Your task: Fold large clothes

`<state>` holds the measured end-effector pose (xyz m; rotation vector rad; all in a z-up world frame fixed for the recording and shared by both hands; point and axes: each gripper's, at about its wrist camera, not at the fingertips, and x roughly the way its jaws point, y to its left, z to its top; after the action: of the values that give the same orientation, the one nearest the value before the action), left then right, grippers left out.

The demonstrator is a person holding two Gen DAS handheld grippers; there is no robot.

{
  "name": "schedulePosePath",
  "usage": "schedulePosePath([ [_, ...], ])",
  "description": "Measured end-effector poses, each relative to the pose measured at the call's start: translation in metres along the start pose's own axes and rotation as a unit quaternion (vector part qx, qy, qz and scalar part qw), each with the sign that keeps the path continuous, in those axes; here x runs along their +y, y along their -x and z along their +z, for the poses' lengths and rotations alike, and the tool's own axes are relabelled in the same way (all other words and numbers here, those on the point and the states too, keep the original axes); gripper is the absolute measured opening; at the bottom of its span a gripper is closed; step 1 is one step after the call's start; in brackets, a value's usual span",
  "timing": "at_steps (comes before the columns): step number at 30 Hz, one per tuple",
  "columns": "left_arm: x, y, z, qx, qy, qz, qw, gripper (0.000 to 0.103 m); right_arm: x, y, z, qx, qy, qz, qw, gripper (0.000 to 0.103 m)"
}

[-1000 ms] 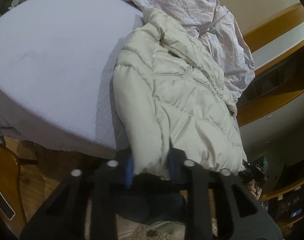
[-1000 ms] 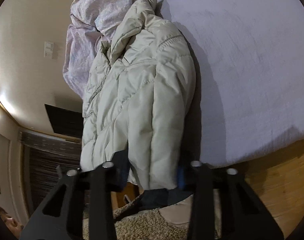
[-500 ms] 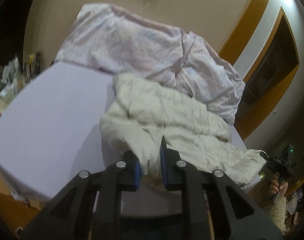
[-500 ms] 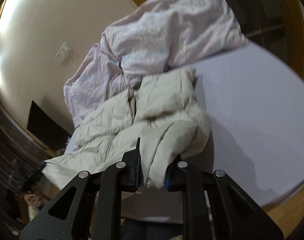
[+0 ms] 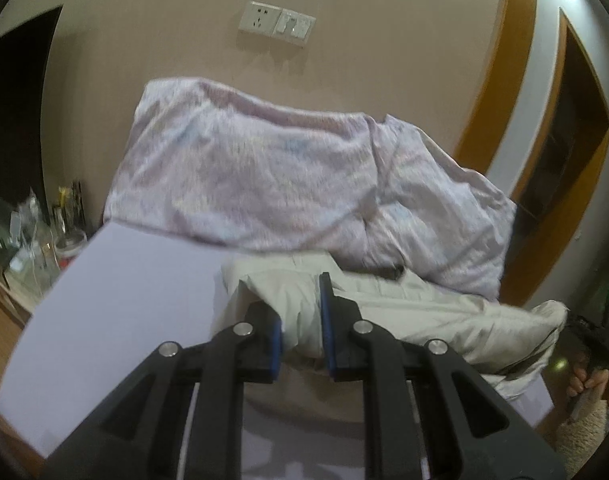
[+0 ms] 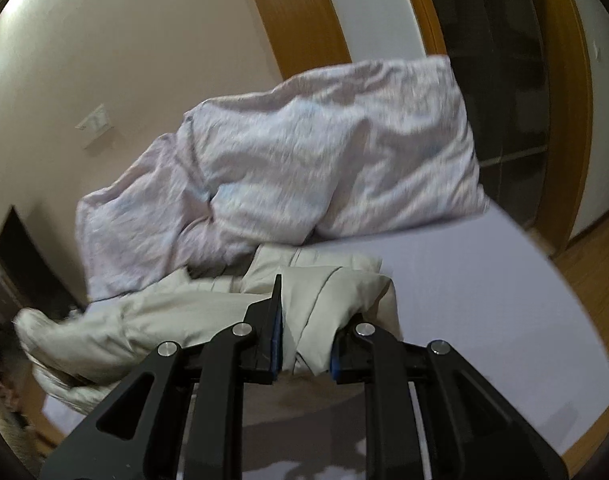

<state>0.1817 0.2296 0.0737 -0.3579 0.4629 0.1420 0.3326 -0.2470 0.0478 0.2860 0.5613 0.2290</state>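
A cream puffer jacket [image 5: 424,312] lies bunched on the lavender bed sheet [image 5: 124,300]. My left gripper [image 5: 300,320] is shut on the jacket's hem, with pale fabric pinched between its blue pads and lifted off the sheet. In the right wrist view my right gripper [image 6: 304,320] is shut on another part of the jacket [image 6: 164,320] hem, the cloth bulging between its fingers. The rest of the jacket trails away from each gripper toward the bed's side. The sheet [image 6: 484,300] shows bare to the right there.
A crumpled pink-white duvet [image 5: 284,184] is heaped at the head of the bed against the beige wall, below a wall socket [image 5: 278,22]. A cluttered nightstand [image 5: 28,240] stands at left. Wooden door frames [image 6: 300,16] flank the bed. A person's hand [image 5: 588,384] shows at far right.
Both grippers closed on the jacket's hem and rose, lifting it and carrying it toward the head of the bed. The views tipped up from the flat jacket to the duvet and wall.
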Motion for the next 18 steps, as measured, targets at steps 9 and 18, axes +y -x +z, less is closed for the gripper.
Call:
schedulePosePath([
  [9, -0.003, -0.101, 0.042, 0.001, -0.002, 0.049, 0.9988, 0.016, 0.024, -0.104, 0.029, -0.001, 0.041, -0.076, 0.996, 0.018],
  [18, 0.003, -0.210, 0.045, 0.031, 0.014, 0.095, 0.9949, 0.017, 0.011, -0.203, 0.028, 0.042, 0.003, -0.099, 0.994, 0.021],
])
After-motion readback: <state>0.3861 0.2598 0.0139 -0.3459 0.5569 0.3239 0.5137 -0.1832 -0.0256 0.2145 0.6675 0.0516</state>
